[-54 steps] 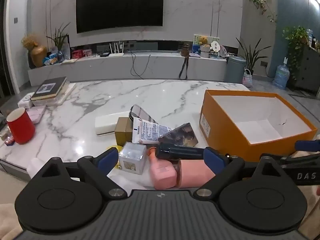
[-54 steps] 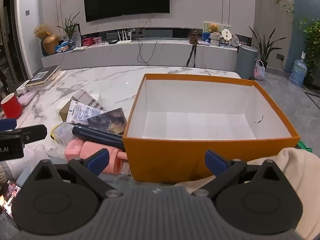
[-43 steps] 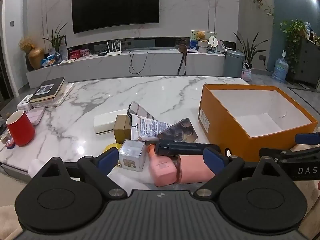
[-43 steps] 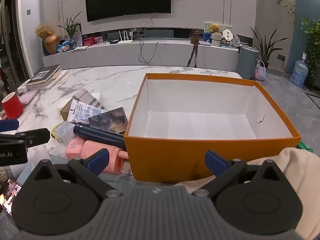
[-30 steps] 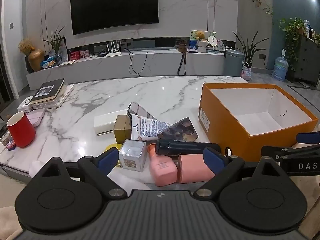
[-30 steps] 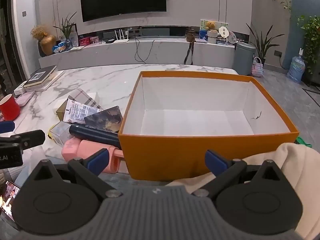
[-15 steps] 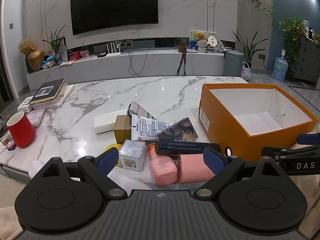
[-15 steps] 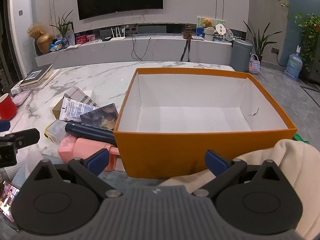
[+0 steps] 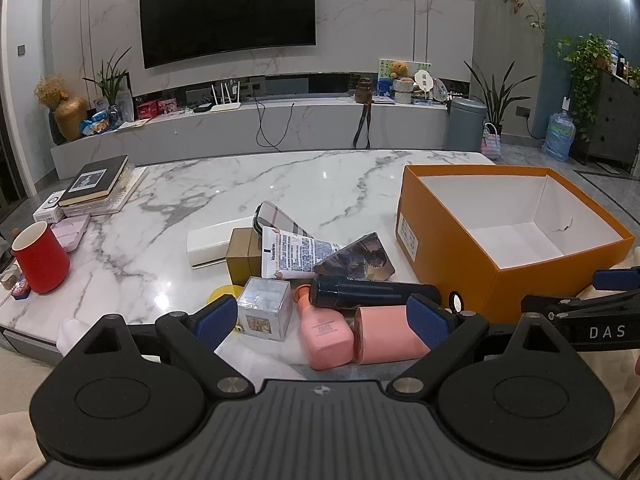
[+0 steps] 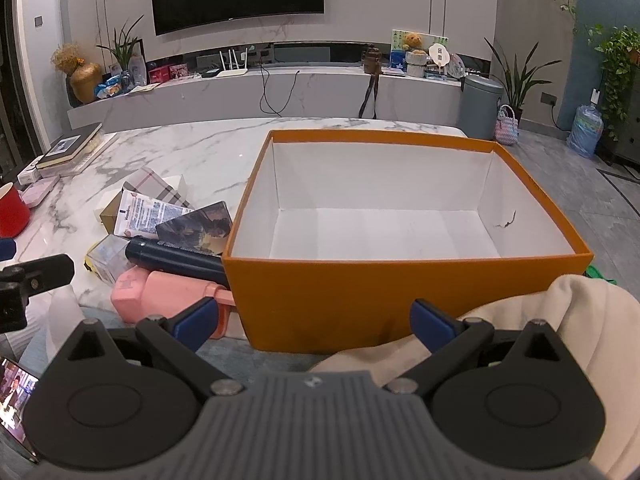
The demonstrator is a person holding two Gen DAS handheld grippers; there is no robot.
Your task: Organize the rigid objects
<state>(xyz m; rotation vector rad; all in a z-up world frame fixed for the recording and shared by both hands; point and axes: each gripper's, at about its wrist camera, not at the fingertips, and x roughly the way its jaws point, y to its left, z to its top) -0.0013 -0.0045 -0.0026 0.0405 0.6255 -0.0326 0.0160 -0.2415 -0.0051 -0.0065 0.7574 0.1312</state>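
The left gripper [image 9: 322, 316] and right gripper [image 10: 314, 320] are both hanging spread wide, gripping nothing. A pink plastic bottle [image 9: 324, 330], a dark cylindrical tube [image 9: 374, 291] and a clear cube box [image 9: 264, 308] are lying clustered on the white marble table [image 9: 200, 204], just beside the open orange cardboard box [image 10: 400, 300]

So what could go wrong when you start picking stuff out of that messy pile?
The dark bottle lies on its side across the pink bottle and pink cylinder, so pulling either pink one might send it rolling. Those pink ones sit near the table's front edge and could fall off. The left tool is open, but the items are packed tightly, so it may nudge the clear cube.
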